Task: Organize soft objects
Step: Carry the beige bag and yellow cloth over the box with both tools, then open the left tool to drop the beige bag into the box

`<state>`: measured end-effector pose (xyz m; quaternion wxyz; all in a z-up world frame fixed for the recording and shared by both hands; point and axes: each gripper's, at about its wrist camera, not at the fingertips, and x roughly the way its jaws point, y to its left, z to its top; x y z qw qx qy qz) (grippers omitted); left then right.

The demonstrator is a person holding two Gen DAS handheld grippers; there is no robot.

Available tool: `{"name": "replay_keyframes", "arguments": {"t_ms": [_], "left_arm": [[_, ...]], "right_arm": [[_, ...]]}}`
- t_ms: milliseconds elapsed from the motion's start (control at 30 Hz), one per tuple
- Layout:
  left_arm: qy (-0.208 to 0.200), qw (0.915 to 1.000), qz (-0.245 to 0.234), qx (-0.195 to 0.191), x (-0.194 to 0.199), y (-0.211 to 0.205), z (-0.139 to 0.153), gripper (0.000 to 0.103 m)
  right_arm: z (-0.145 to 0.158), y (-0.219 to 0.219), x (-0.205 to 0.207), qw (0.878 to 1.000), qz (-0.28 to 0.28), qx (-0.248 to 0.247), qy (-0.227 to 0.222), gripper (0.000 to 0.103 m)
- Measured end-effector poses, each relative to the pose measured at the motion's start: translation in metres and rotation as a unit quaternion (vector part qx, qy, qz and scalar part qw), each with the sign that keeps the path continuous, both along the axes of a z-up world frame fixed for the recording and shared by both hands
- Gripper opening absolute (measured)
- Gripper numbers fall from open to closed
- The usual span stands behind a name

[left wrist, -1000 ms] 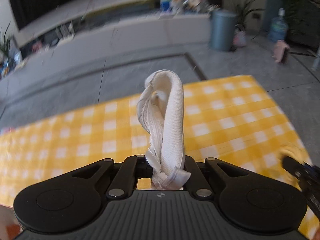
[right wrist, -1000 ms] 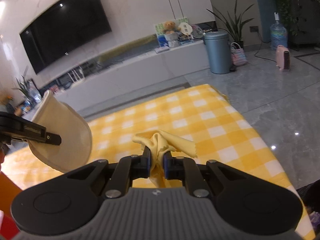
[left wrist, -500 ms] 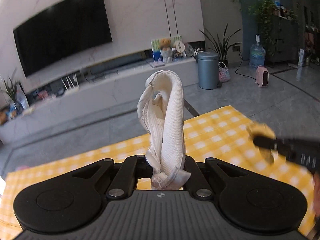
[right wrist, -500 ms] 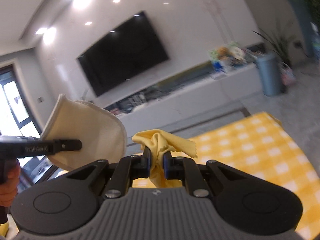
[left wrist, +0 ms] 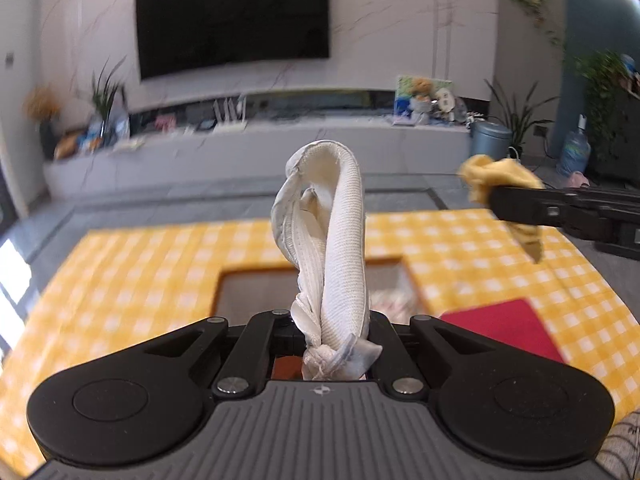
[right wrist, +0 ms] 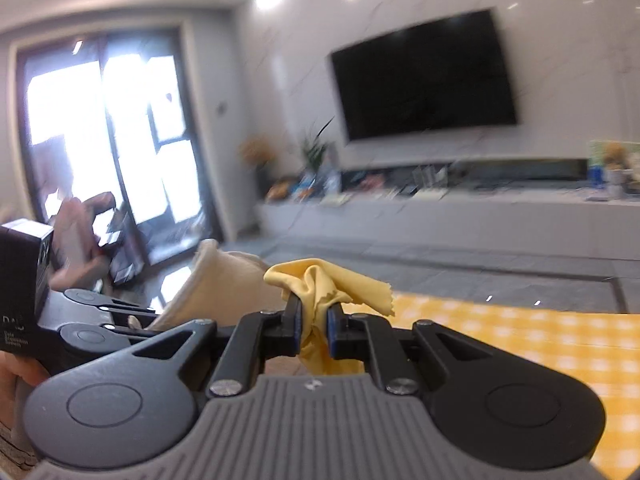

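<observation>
My left gripper (left wrist: 332,332) is shut on a white ribbed cloth (left wrist: 326,236) that stands up in a loop above the jaws. Beneath it a wooden-rimmed box (left wrist: 308,266) sits on the yellow checked table (left wrist: 132,280), with something pale pink inside. My right gripper (right wrist: 314,320) is shut on a crumpled yellow cloth (right wrist: 332,282), held in the air. The left wrist view shows that yellow cloth (left wrist: 498,174) at the right, pinched by the right gripper (left wrist: 496,202). In the right wrist view the left gripper (right wrist: 156,318) and its cream-white cloth (right wrist: 224,284) appear at the left.
A red flat thing (left wrist: 504,326) lies on the table right of the box. A hand (right wrist: 16,372) grips the left tool. Beyond the table are grey floor, a long low cabinet (left wrist: 280,140) under a wall television, plants and a grey bin (left wrist: 490,140).
Both grippers have risen and swung across the table with their cloths still held. The box and the red thing have come into the left wrist view; the right wrist view now faces the window side.
</observation>
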<state>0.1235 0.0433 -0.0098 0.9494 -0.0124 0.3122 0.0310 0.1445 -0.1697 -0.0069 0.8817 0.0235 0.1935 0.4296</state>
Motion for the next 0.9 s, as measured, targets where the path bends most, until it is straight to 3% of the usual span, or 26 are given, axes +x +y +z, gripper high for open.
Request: {"name": "replay_keyframes", "arguments": {"t_ms": [167,267,367,467,533,600,800,900], "left_arm": [[0.016,0.9989,0.002,-0.045,-0.005,0.041,-0.023,0.007],[0.054,0.997,0.017,-0.054,-0.002,0.056,-0.041,0.007],[0.076,0.9914,0.006,-0.106,-0.006,0.074,-0.055,0.007],[0.052,0.9831,-0.031,-0.173,-0.011,0.087,-0.049,0.007],[0.013,0.9707,-0.07,-0.23,-0.014,0.091,-0.035,0.007],[0.01,0.9629,-0.07,-0.26,-0.013,0.096,-0.033,0.008],[0.097,0.9589,-0.008,-0.266,0.0,0.112,-0.083,0.007],[0.106,0.9579,-0.019,-0.266,-0.005,0.116,-0.084,0.008]], "right_arm": [[-0.02,0.078,0.013,0.994,0.038,-0.098,0.023,0.01],[-0.039,0.109,0.029,0.988,0.057,-0.133,0.058,0.01],[-0.059,0.126,0.045,0.982,0.049,-0.164,0.082,0.01],[-0.072,0.142,0.054,0.977,0.037,-0.192,0.081,0.01],[-0.078,0.152,0.06,0.977,0.03,-0.19,0.089,0.01],[-0.078,0.157,0.07,0.978,0.013,-0.184,0.094,0.01],[-0.068,0.164,0.084,0.973,-0.003,-0.217,0.075,0.01],[-0.064,0.165,0.077,0.972,0.002,-0.227,0.067,0.01]]}}
